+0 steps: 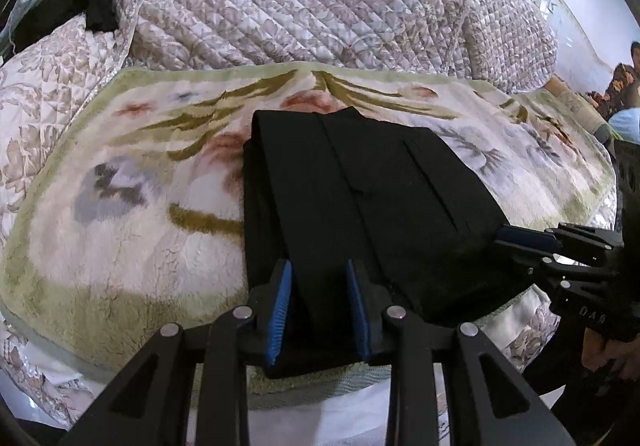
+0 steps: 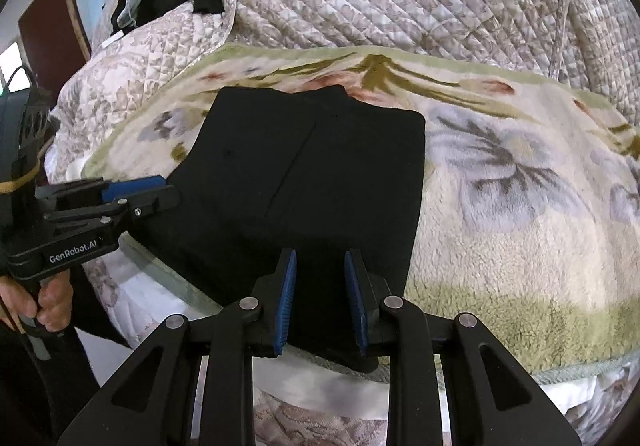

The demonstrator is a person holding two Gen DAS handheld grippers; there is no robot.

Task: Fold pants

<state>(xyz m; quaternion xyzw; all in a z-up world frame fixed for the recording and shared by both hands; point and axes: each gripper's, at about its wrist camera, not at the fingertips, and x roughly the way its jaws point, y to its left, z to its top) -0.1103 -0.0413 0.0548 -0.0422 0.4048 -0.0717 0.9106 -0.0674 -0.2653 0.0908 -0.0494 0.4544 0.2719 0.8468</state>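
Pants [image 1: 360,206]: black, soft, limp; folded stack on floral blanket [image 1: 120,214] at bed edge.
Left gripper [image 1: 320,306]: jaws apart, straddling near hem, gripping nothing.
Right gripper [image 2: 320,298]: likewise parted, empty.
Hold: probably pinch all layers at near corners.

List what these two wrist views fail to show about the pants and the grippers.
- Black pants: underside layers hidden by the top fold, both views.
- Near pants edge: covered by the left gripper and right gripper.
- Fabric between the fingers: black on black, unclear.
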